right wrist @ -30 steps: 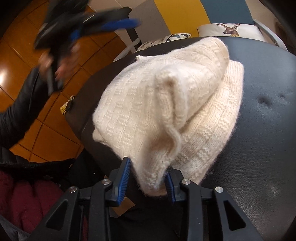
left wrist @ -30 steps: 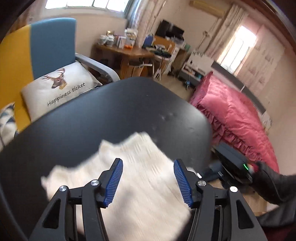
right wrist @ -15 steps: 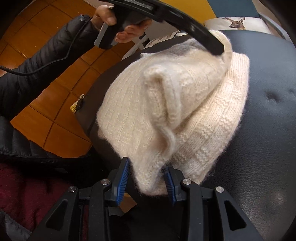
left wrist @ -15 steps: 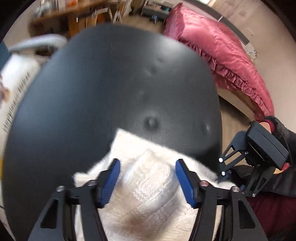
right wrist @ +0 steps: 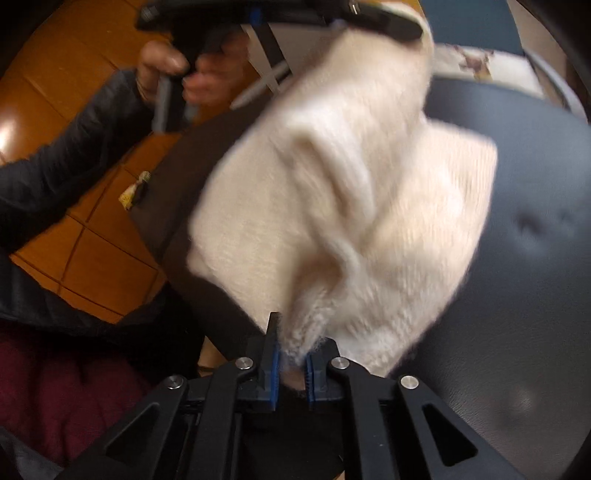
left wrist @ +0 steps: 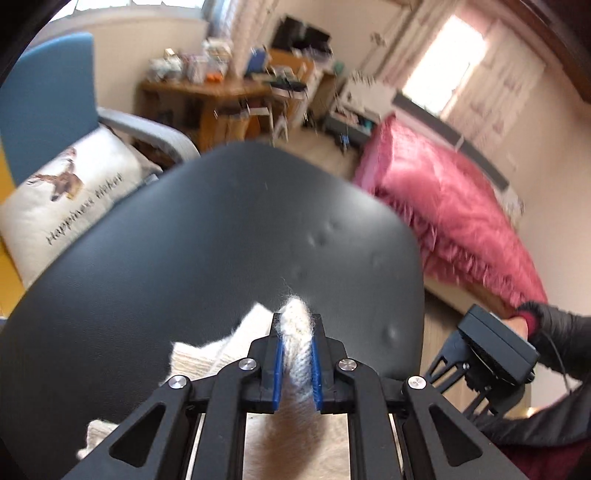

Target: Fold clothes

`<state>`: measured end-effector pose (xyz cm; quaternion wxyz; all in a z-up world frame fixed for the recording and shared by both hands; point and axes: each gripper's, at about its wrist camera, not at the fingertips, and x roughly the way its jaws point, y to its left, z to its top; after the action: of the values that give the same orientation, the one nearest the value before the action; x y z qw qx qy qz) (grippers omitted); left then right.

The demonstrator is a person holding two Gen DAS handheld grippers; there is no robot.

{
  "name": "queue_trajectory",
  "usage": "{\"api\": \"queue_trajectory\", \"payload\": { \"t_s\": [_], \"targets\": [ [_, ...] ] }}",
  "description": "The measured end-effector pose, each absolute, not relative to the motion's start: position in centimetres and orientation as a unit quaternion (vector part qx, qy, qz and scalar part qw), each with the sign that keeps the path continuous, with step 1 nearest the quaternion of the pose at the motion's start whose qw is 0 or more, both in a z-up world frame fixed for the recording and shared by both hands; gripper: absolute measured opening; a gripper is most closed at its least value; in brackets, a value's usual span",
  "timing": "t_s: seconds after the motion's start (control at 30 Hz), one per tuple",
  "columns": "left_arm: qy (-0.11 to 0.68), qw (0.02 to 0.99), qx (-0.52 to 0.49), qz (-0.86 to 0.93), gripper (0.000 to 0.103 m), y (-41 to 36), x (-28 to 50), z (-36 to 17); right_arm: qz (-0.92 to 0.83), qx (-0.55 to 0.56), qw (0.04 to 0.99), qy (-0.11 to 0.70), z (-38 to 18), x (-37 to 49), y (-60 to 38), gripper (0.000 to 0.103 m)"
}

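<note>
A cream knitted sweater [right wrist: 354, 206] lies bunched on a black padded seat [right wrist: 517, 295]. My right gripper [right wrist: 291, 365] is shut on the sweater's near edge. My left gripper [left wrist: 295, 354] is shut on a fold of the same sweater [left wrist: 295, 332], with more of it trailing below left. In the right wrist view the left gripper [right wrist: 384, 26] holds the far top of the sweater, lifted off the seat. In the left wrist view the right gripper's body [left wrist: 495, 354] sits at the seat's right edge.
The black seat [left wrist: 221, 258] fills the middle. A white deer cushion [left wrist: 70, 199] rests on a blue and yellow chair at left. A pink bed [left wrist: 450, 221] is at right and a cluttered wooden desk [left wrist: 221, 92] behind. Orange floor tiles [right wrist: 74, 110] are at left.
Both grippers have closed on the sweater. My left gripper came down onto the far edge, pinched it and lifted it. The sweater has bunched and shifted on the seat.
</note>
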<state>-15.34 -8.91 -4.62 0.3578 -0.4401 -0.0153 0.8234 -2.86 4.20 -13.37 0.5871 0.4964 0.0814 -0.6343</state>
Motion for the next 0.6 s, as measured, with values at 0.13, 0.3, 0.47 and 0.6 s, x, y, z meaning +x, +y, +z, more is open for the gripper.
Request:
{"api": "queue_trajectory", "payload": {
  "t_s": [0.13, 0.3, 0.47, 0.6],
  "targets": [
    [-0.048, 0.334, -0.417, 0.844, 0.012, -10.1, -16.6, -4.0, -0.648, 0.497, 0.574, 0.056, -12.6, -5.1, 5.0, 0.009],
    [-0.066, 0.291, -0.44, 0.847, 0.012, -9.7, -20.2, -6.9, -0.643, 0.551, 0.529, 0.046, -17.0, -7.2, 4.9, 0.009],
    [-0.056, 0.228, -0.484, 0.843, 0.017, -8.4, -22.9, -11.5, -0.63, 0.575, 0.522, -0.005, -18.4, -8.3, 5.0, 0.008],
    [-0.075, 0.217, -0.479, 0.847, 0.024, -8.9, -22.5, -11.0, -0.617, 0.556, 0.556, -0.022, -15.7, -9.1, 6.0, 0.031]
  ]
}}
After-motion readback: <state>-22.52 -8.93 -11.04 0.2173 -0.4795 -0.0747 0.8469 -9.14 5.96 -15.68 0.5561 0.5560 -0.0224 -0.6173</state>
